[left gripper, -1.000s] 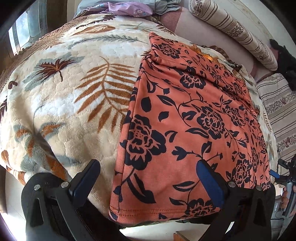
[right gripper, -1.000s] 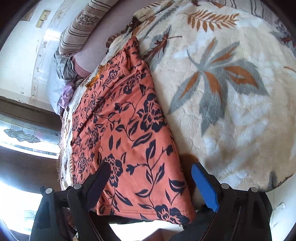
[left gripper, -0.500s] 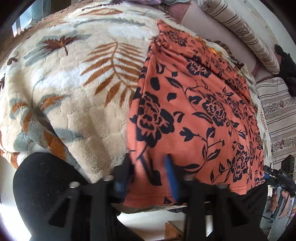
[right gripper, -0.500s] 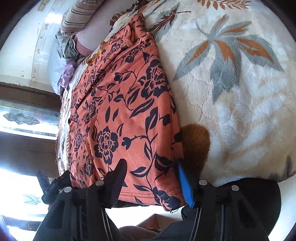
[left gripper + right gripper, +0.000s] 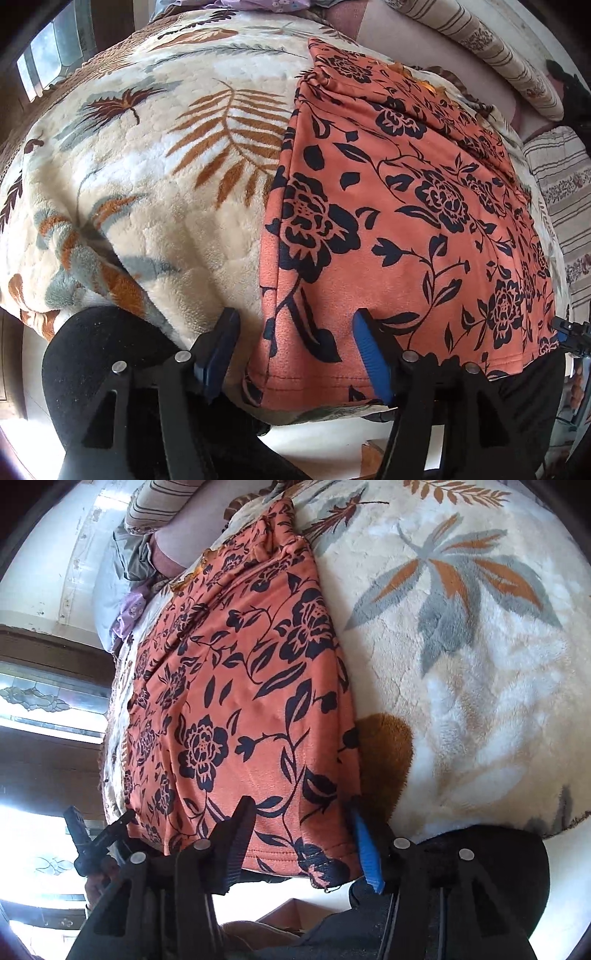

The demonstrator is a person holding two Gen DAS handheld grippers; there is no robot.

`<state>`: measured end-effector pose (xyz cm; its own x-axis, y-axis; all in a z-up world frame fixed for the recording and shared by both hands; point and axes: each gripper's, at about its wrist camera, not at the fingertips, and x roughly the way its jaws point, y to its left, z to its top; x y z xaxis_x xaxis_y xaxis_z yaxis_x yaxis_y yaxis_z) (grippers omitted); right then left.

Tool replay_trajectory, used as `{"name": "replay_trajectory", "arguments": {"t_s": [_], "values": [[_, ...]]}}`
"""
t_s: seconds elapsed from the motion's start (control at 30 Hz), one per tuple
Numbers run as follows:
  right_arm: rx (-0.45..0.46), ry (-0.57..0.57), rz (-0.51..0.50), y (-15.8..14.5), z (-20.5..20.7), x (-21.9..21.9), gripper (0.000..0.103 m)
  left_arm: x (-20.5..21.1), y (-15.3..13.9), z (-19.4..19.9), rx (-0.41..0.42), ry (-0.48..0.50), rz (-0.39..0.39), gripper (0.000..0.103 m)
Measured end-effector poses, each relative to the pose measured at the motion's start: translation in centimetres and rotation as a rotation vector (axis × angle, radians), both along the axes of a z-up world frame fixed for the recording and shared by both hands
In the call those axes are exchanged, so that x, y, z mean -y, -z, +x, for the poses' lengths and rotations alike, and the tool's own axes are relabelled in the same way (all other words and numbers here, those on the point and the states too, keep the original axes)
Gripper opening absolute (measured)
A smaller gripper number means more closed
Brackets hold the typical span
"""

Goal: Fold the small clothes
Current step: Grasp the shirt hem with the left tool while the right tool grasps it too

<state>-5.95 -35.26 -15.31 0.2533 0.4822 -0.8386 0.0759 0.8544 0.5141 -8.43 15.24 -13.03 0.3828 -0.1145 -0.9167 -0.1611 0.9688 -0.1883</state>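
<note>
An orange floral garment [image 5: 399, 206] lies flat on a leaf-patterned fleece blanket [image 5: 155, 177] covering a bed. The left gripper [image 5: 295, 350] straddles its hem corner at 6 o'clock, jaws opening, pads clear of the cloth. The right gripper [image 5: 303, 845] brackets the opposite corner, jaws also opening, the cloth between them but not pinched.

fuzzy fleece blanket [image 5: 155, 206], soft matt garment [image 5: 406, 229]

Both grippers are black frames with silver screw heads. The left gripper [image 5: 295, 354] carries blue pads on its fingers [image 5: 373, 365]; the right gripper [image 5: 303, 843] has one blue pad showing.
</note>
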Motion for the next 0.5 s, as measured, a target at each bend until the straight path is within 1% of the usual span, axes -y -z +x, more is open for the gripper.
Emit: {"name": "replay_trajectory", "arguments": {"t_s": [0.03,0.07,0.1,0.13,0.17,0.23,0.3,0.37,0.43,0.47,0.5], "values": [[-0.002,-0.004,-0.017,0.1,0.0,-0.2,0.047,-0.1,-0.1,0.1,0.008,-0.005,-0.003,0.039],[-0.013,0.0,-0.038,0.4,0.0,-0.2,0.028,-0.3,-0.1,0.1,0.011,-0.01,-0.007,0.028],[-0.017,0.009,-0.048,0.5,-0.1,0.0,0.022,-0.5,-0.3,0.2,0.014,-0.008,-0.028,0.014],[-0.02,0.025,-0.038,0.5,-0.2,0.5,0.012,-0.7,-0.5,0.1,0.018,-0.008,-0.055,0.007],[-0.016,0.039,-0.019,0.3,-0.3,1.0,0.009,-0.9,-1.0,-0.1,0.031,-0.008,-0.064,0.007],[0.007,0.067,0.006,-0.5,-0.7,2.0,0.008,-1.0,-2.2,-0.5,0.07,-0.003,-0.057,0.007],[0.031,0.104,0.033,-1.6,-0.9,3.1,0.008,-1.2,-3.2,-0.6,0.098,-0.009,-0.07,0.007],[0.041,0.119,0.015,-1.9,-0.9,3.9,0.01,-1.4,-3.3,-0.4,0.096,-0.006,-0.076,0.007],[0.005,0.128,0.008,-1.2,-0.7,4.3,0.015,-1.5,-2.2,-0.1,0.059,-0.019,-0.058,0.011],[-0.015,0.119,-0.008,-0.9,-0.6,4.1,0.024,-1.5,-1.6,0.0,0.029,-0.024,-0.055,0.011],[-0.022,0.105,-0.03,-0.8,-0.7,3.8,0.029,-1.5,-1.1,0.0,0.012,-0.023,-0.057,0.012]]}}
